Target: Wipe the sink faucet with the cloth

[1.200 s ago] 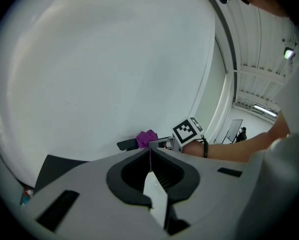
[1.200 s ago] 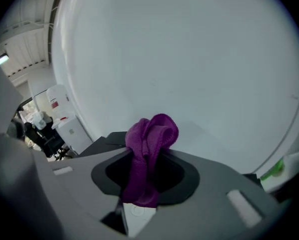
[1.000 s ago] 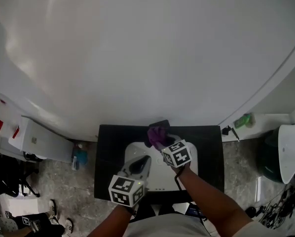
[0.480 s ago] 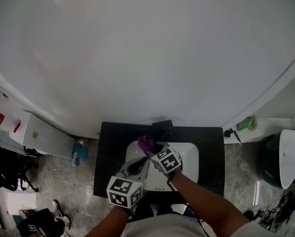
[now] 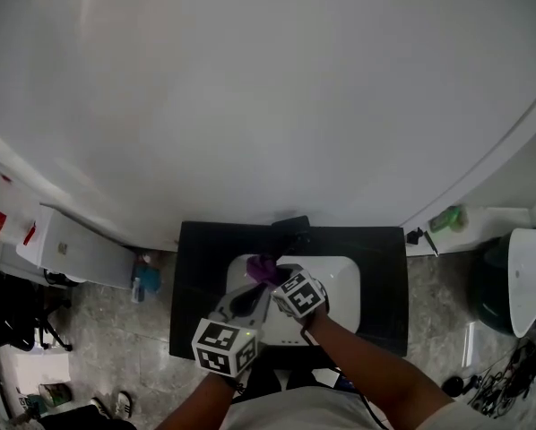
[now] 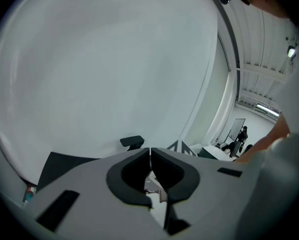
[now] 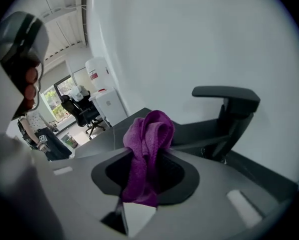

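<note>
A black faucet [image 5: 292, 230] stands at the back of a white sink [image 5: 340, 285] set in a black counter [image 5: 201, 276]. In the right gripper view the faucet [image 7: 229, 111] rises to the right, just beyond the jaws. My right gripper [image 5: 272, 271] is shut on a purple cloth [image 5: 266, 269], which bunches above the jaws [image 7: 148, 139] to the left of the faucet and apart from it. My left gripper [image 5: 241, 301] hovers over the sink's front left, shut with nothing in it [image 6: 150, 156]. The faucet handle [image 6: 132, 141] shows just past its jaws.
A plain white wall [image 5: 268, 88] rises behind the counter. A blue bottle [image 5: 145, 278] stands on the floor left of the counter. A green item [image 5: 445, 219] lies on a ledge at the right, beside a white bin lid [image 5: 528, 276]. Office chairs [image 7: 82, 111] stand far off.
My right gripper with the purple cloth has drawn back from the faucet towards the sink's front left. The left gripper has barely moved.
</note>
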`<state>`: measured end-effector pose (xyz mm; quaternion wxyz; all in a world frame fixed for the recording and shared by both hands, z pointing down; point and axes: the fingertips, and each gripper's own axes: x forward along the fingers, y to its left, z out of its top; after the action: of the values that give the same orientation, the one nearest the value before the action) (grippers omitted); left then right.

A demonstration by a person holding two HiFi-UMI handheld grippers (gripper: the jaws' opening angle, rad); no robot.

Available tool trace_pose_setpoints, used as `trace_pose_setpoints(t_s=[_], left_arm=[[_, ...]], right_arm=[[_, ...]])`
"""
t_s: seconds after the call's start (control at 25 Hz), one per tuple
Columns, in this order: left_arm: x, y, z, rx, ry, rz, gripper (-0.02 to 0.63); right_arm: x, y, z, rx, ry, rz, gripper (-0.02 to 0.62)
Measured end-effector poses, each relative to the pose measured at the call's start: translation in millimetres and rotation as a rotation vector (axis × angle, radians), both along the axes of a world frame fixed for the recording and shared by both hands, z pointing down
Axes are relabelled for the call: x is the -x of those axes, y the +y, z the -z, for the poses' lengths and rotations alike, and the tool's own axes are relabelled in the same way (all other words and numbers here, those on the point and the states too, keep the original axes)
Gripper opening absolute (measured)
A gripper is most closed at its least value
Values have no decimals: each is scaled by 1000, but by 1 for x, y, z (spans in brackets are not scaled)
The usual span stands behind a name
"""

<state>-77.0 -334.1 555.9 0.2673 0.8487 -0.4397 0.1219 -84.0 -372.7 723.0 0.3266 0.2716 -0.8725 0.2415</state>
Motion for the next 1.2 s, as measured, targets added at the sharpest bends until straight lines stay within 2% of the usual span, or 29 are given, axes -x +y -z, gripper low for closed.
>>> trace_pose_setpoints(t_s=[0.12,0.24,0.32,0.48,0.72,0.84,0.96,1.04,1.2], left_arm=[[-7,-2,2,-6,5,-10,15],[-12,-2,2,-10,7,-19,15],[-11,-1,3,-14,4,-23,15],[-6,2,0,-11,-7,-15,15],[9,8,-5,1,-41,5,15],[14,14,-6,9,-53,11,15],[11,19,0,2,-63,4,15],[11,24,6,-6,-63,-1,15],[5,33,24,-40,-47,-20,15]], right_arm=[[-39,-6,9,-23,-15,-98,112],[-95,-47,32,-108,-14,-264,112],[-114,-72,34,-132,3,-311,114],[-114,-90,-2,-99,84,-274,115],[-113,-93,-81,58,153,-274,115],[-116,-94,-103,92,174,-273,115],[-120,-86,-92,88,139,-285,115],[-121,-70,-64,61,71,-296,115],[-124,-26,43,-65,-130,-300,114]])
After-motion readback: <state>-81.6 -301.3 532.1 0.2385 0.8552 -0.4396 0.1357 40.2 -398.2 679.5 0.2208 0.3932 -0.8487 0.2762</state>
